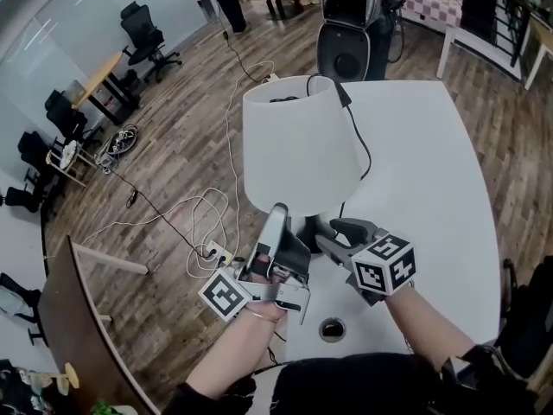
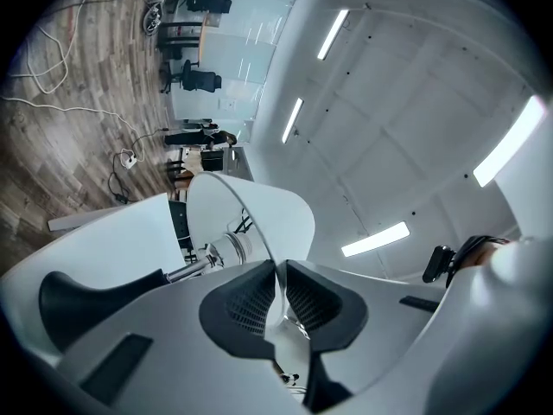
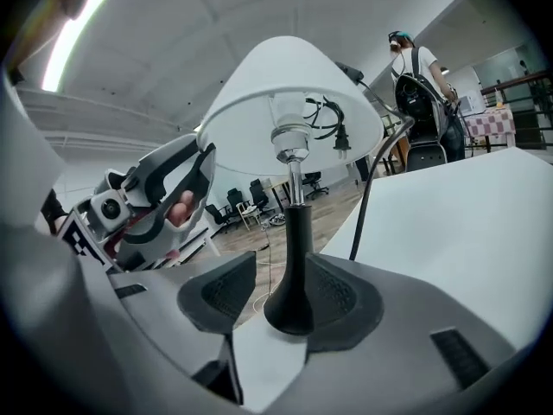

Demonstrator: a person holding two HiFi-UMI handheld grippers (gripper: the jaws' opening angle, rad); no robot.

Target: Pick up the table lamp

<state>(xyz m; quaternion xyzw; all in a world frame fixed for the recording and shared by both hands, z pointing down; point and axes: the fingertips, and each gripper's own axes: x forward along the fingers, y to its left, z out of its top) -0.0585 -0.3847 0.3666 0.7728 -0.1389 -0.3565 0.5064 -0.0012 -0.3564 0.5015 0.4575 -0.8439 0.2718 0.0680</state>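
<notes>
The table lamp stands on the white table (image 1: 432,171) with its white shade (image 1: 298,145) upright. My left gripper (image 1: 278,213) reaches up to the shade's lower rim; in the left gripper view its jaws (image 2: 278,294) are shut on the thin edge of the shade (image 2: 259,210). My right gripper (image 1: 333,230) sits low by the lamp's foot. In the right gripper view it (image 3: 285,294) is open, with the black base (image 3: 289,305) between the jaws and a gap at the left pad. The lamp's black cord (image 1: 359,141) hangs over the shade.
A round cable hole (image 1: 332,328) lies in the table near me. A black chair (image 1: 346,33) stands beyond the table's far end. White cables and a power strip (image 1: 212,253) lie on the wooden floor to the left. A person with a backpack (image 3: 423,93) stands farther off.
</notes>
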